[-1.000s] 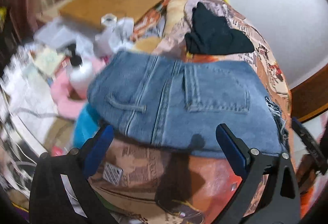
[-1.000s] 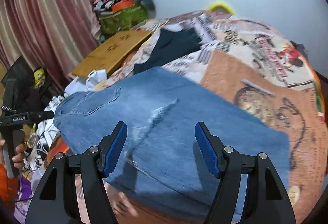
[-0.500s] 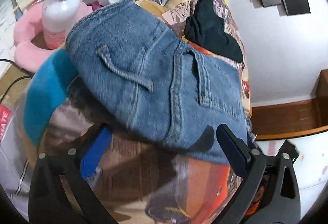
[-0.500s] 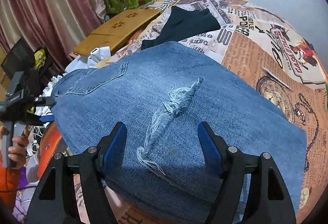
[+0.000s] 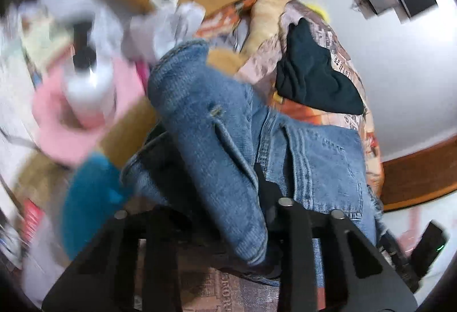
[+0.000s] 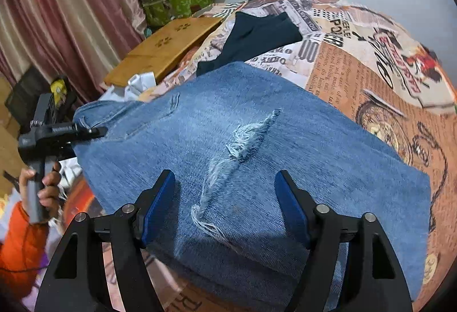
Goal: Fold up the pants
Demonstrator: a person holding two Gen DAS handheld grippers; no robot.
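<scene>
We're at the bed [image 6: 380, 75] with its newspaper-print cover, and the jeans [image 6: 257, 140] lie spread flat across it, the frayed rip [image 6: 237, 152] facing up in the middle of the denim. The waistband end reaches the bed's left edge as the right wrist view shows it, and the leg end runs toward the near right.

Our left gripper [image 6: 97, 130] is at that waistband edge, held by a hand [image 6: 42, 186] in an orange sleeve [image 6: 20, 235]. In the left wrist view its fingers are closing, drawn in narrow, with a bunched fold of the jeans [image 5: 217, 157] standing up between them; the picture is blurred there, but the denim looks pinched in the left gripper [image 5: 242, 226].

Our right gripper [image 6: 225, 212] hovers over the near edge of the jeans, just this side of the rip. Its blue fingers [image 6: 158, 209] stand wide and are easing inward slightly, with flat denim below the gap and nothing pressed between them.

Beyond the jeans a dark garment [image 6: 251, 40] lies on the bed cover toward the far edge. Off the bed's left side we see a wooden board [image 6: 168, 46] and a green bag [image 6: 177, 3] against the curtain [image 6: 65, 9]. The left wrist view also catches a white pump bottle [image 5: 85, 83] on something pink, all smeared.
</scene>
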